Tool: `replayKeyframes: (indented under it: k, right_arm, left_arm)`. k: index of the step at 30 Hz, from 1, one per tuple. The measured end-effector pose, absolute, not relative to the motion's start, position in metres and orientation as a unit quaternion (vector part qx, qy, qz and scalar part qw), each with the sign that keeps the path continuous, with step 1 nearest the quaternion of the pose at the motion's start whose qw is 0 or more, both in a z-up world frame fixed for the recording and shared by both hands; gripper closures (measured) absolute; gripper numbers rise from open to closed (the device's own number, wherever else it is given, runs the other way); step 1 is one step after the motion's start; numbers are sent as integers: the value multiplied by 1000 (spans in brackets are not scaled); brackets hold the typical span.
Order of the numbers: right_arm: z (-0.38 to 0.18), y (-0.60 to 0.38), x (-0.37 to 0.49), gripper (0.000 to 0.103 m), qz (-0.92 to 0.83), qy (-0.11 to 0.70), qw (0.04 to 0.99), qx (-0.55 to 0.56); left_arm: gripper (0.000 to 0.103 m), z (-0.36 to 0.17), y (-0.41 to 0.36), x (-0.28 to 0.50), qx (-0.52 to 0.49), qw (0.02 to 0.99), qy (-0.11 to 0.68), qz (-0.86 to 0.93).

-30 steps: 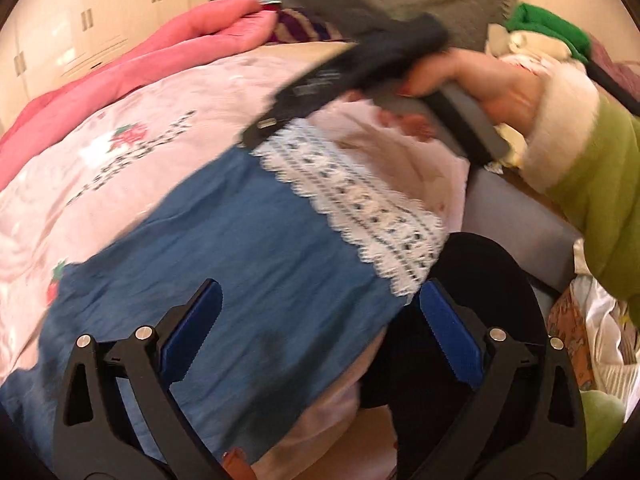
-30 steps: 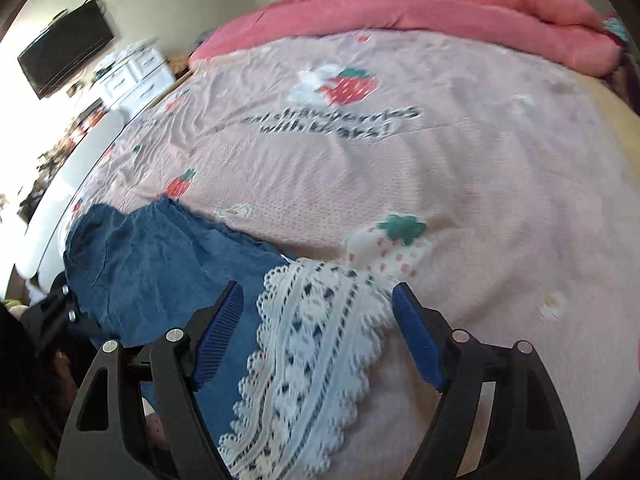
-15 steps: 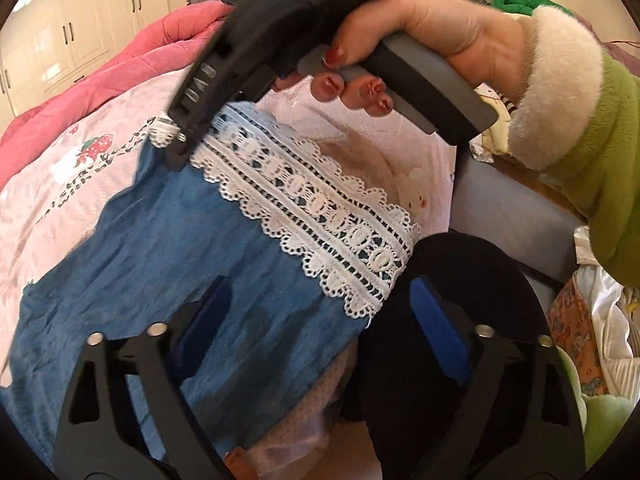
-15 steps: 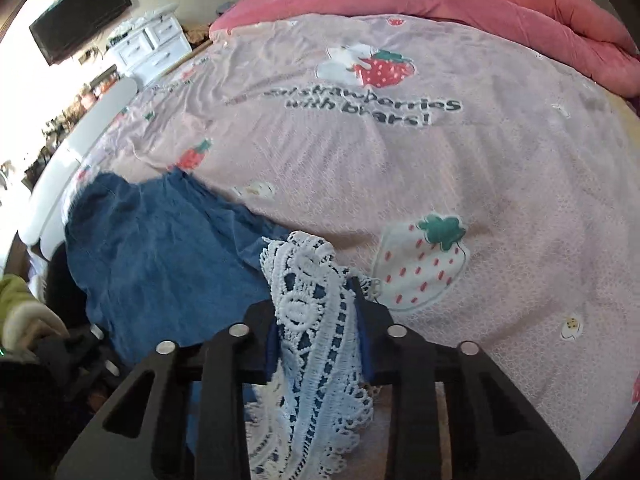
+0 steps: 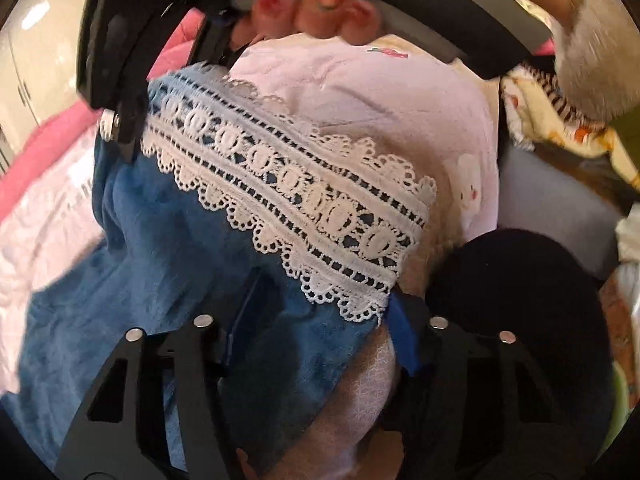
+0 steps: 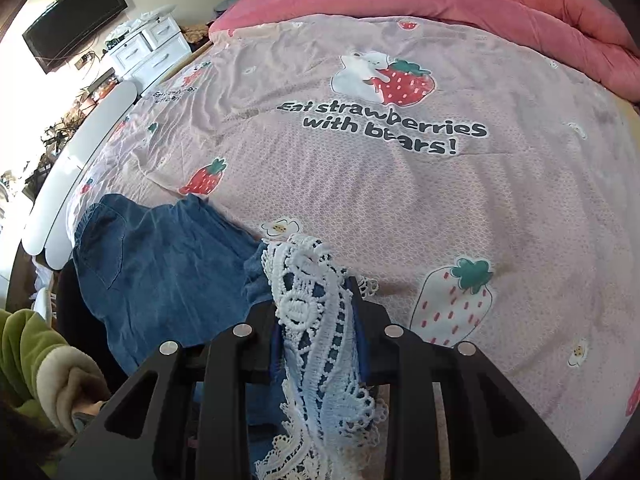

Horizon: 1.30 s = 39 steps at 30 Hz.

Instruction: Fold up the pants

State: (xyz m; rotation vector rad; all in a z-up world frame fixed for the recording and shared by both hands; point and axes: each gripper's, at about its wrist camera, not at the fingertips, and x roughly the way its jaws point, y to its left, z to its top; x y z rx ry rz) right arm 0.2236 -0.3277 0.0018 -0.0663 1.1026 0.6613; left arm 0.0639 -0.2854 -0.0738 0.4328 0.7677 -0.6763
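Observation:
The pants (image 6: 160,268) are blue denim with a white lace hem (image 5: 288,196) and lie on the pink strawberry bedspread (image 6: 400,200). My right gripper (image 6: 318,344) is shut on the lace hem (image 6: 316,320), which bunches between its blue pads. In the left wrist view the right gripper shows at the top left, pinching the hem's far corner (image 5: 132,128). My left gripper (image 5: 320,320) is open, its fingers either side of the hem's near corner, the lace draped over its right pad (image 5: 402,332).
A pink quilt (image 6: 480,4) lies along the bed's far side. A white footboard (image 6: 80,152), a white dresser (image 6: 156,52) and a wall TV (image 6: 76,20) stand at the left. A black cushion (image 5: 520,304) and piled clothes (image 5: 560,112) lie beside the bed.
My right gripper closed on the lace hem and lifted that corner. My left gripper moved forward to the hem's other corner, its jaws narrowing.

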Motion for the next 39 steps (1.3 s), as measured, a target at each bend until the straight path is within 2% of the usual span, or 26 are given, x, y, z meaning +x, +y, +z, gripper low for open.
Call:
replayKeyframes:
  k: [2,4,5,8,23,35,38,39]
  right_arm:
    - [3,-327,223,77,308,515,800,-29]
    - [4,-325,223,77,307,515,800,-30]
    - [6,-324,223,77,306,515,800,-29]
    - [11,-320,223,77,302,516,801,-30]
    - [37,-229,222,77,305,522,791,-89]
    - [1,-116,217,77,270,568,746,-219]
    - [-8,-95,217,68,258,580,738,-230]
    - [-7,-91,216,62,261,581,737,-228]
  left_arm:
    - [73,-67,-275,71,170,847,377,-335]
    - [80,-62,-260,79,117,837,400,-355]
    - [89,-60,-253,83,99,836,404,-357]
    - [95,-53,-233,88,47,830,415,-371]
    - [98,-32,-156,81,-78,829,409,-374]
    - [98,-69,-94,64,-163,805,451,-349]
    - [98,-72,-83,63,-182,806,450,-337]
    - [98,-74,-79,62,-186,807,453,-329]
